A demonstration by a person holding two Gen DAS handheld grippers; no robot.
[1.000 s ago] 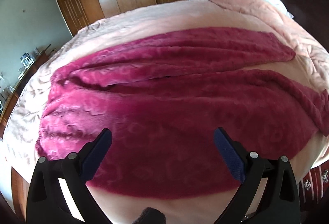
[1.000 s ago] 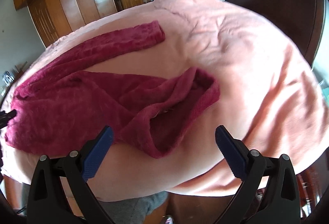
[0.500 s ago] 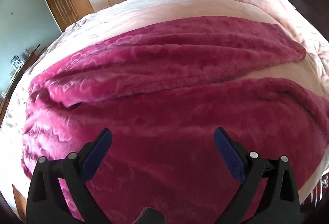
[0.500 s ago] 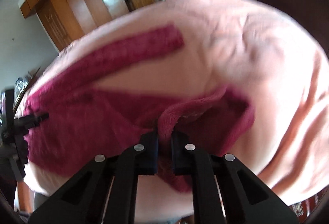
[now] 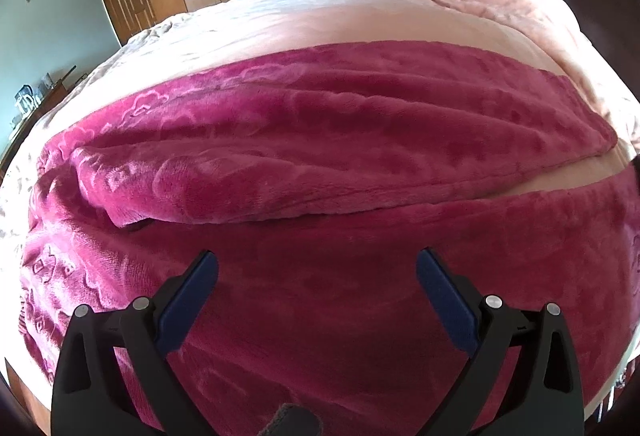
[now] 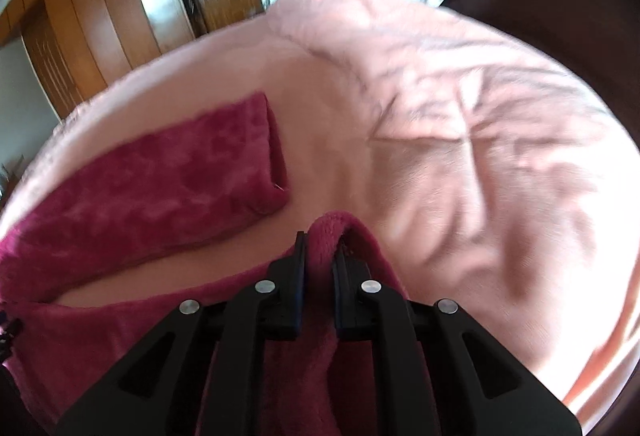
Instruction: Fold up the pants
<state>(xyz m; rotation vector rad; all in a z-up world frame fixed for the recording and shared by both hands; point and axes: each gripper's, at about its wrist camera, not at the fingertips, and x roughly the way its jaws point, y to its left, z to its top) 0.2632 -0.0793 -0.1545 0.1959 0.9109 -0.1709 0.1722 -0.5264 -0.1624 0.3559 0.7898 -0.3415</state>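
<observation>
Right hand-held gripper pinching the pants hem; left one spread above the cloth.

Your right hand-held gripper (image 6: 320,256) has its jaws pressed together on the cuff of the near leg of the pants (image 6: 160,180), a fold of red fleece standing up between the pads. Your left hand-held gripper (image 5: 318,272) hangs spread wide over the pants' broad upper part, gripping nothing. The pants lie flat on the pink bed (image 6: 460,156), far leg stretched out apart.
</observation>
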